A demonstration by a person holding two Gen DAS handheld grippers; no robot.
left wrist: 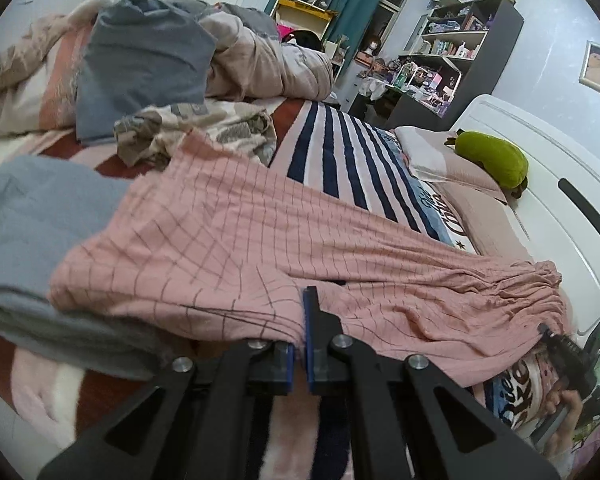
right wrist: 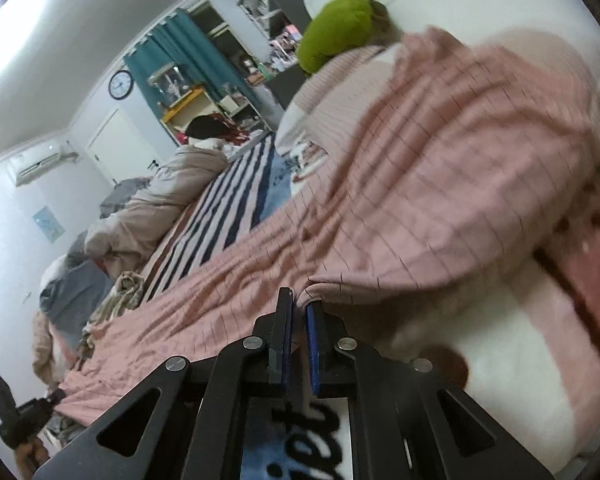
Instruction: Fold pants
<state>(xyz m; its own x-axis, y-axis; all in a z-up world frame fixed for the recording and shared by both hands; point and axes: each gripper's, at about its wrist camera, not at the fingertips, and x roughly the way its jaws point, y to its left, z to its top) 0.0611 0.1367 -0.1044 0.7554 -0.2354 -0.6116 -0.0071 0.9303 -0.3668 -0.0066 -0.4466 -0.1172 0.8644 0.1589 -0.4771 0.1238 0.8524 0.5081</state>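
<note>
Up close in the left wrist view, a grey garment [left wrist: 32, 216] lies just left of the pink checked pants [left wrist: 260, 240], a patterned cloth [left wrist: 204, 132] sits behind them, and a green plush toy [left wrist: 492, 158] rests near the white headboard [left wrist: 560, 184]. The pants stretch across the striped blanket [left wrist: 340, 152]; the left gripper [left wrist: 300, 320] is clamped on their near edge.

Seen from the right wrist, the pants [right wrist: 400, 184] lie wrinkled and blurred, the right gripper [right wrist: 300, 312] pinching their folded edge.
</note>
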